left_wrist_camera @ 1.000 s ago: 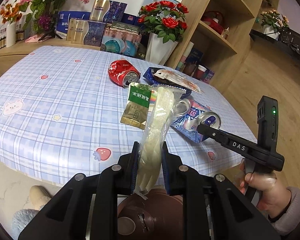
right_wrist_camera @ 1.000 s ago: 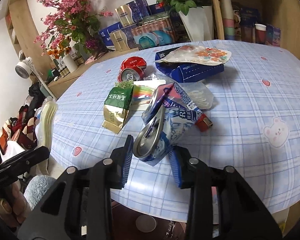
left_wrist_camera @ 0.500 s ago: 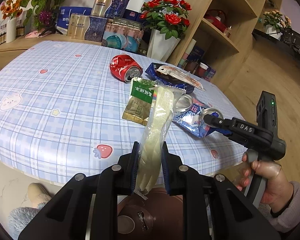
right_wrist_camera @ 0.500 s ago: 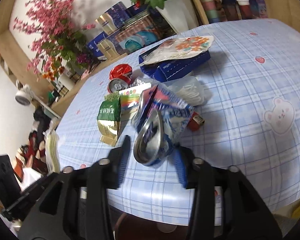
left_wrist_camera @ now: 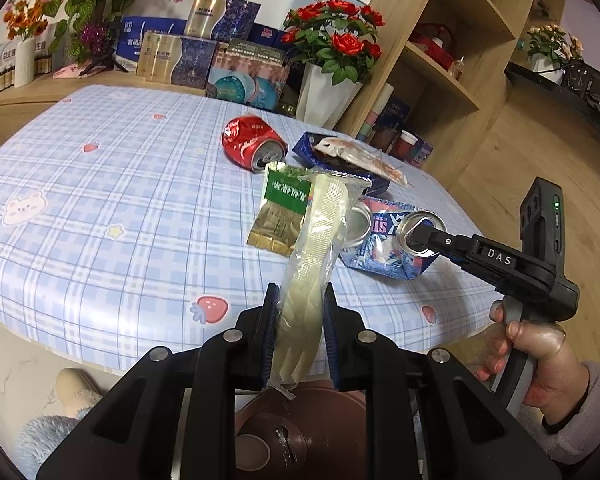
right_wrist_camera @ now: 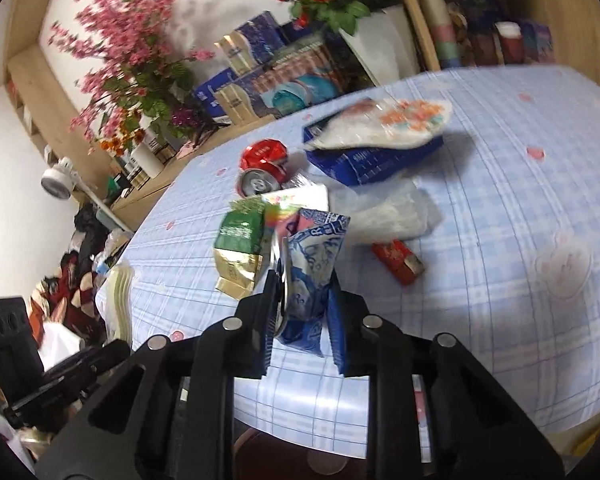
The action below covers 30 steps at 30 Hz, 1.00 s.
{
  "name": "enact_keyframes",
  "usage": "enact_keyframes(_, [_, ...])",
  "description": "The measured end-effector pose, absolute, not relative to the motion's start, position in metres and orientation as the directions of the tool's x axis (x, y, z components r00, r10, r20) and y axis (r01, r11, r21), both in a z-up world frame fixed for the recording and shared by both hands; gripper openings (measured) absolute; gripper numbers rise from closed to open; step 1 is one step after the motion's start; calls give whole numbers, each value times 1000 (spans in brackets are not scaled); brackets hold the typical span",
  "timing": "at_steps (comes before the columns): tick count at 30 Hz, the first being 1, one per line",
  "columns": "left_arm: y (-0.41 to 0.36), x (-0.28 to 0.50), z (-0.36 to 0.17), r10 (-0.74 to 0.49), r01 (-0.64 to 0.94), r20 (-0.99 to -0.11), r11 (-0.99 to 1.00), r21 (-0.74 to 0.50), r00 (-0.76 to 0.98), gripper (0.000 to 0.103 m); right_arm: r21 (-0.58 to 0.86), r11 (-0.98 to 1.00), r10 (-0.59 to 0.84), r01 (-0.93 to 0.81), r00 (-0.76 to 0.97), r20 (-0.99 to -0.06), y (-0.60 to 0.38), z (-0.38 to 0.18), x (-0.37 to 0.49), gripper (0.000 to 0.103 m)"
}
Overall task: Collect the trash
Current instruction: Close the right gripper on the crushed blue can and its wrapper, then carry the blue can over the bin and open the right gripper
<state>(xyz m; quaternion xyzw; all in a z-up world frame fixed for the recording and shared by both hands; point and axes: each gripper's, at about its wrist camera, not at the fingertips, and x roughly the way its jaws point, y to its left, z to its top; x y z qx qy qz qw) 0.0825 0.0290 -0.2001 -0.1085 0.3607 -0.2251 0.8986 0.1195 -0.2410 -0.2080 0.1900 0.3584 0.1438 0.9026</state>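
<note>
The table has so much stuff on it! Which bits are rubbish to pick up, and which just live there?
Rubbish: crushed red can, green and gold packet, blue crushed can in the right gripper, pale plastic wrapper in the left gripper.

Just there: red roses in a white vase, gift boxes.

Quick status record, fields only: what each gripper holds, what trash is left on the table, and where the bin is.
left gripper: shut on pale plastic sleeve
right gripper: jaws just closed on crushed blue-and-white can, near table edge
trash on table: red can, green-and-gold packet, blue tray with clear wrapper, small red packet
bin: brown lidded container below the left gripper, beneath the table edge
</note>
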Motion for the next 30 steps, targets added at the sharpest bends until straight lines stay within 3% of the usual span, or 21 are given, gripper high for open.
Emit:
enact_keyframes(16, [37, 37, -152, -479, 348, -538, 877, -332, 693, 21, 375, 900, 410, -220, 720, -560, -242, -157, 64, 25])
enact_keyframes(30, [38, -9, -140, -512, 385, -507, 858, -340, 693, 21, 339, 892, 452, -299, 548, -704, -228, -176, -12, 25])
